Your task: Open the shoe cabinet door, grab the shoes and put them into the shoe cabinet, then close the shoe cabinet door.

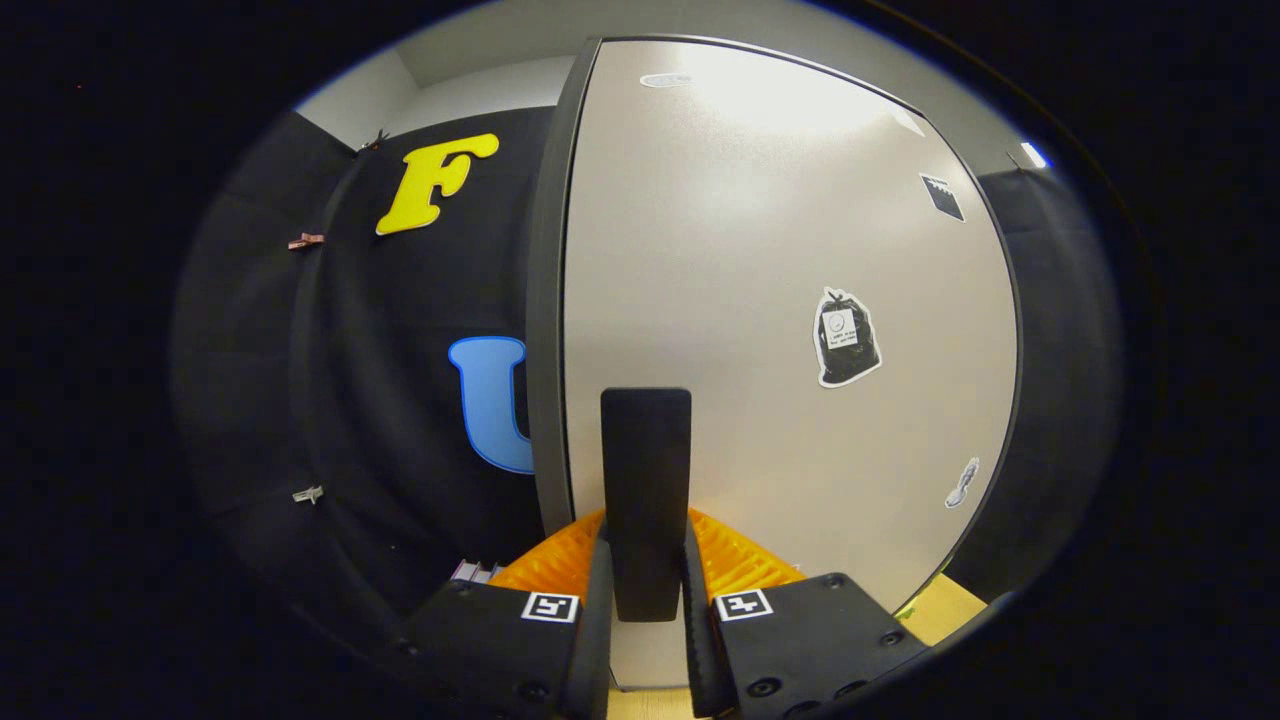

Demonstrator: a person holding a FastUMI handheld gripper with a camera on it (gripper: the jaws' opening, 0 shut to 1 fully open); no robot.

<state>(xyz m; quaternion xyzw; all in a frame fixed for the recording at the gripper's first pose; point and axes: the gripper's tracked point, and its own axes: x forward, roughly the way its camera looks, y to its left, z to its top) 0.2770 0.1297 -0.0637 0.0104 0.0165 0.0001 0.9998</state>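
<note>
Gripper [646, 560] clamped on the black handle [646, 480] of the cabinet door [780, 260].
Both orange fingers [745, 565] press the upright handle from either side, at the door's lower part near its dark edge. Stickers [847, 338] sit on the door face to the handle's right.

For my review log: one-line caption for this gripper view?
Gripper shut on the black door handle of the beige shoe cabinet door, stickers on its front.
</note>
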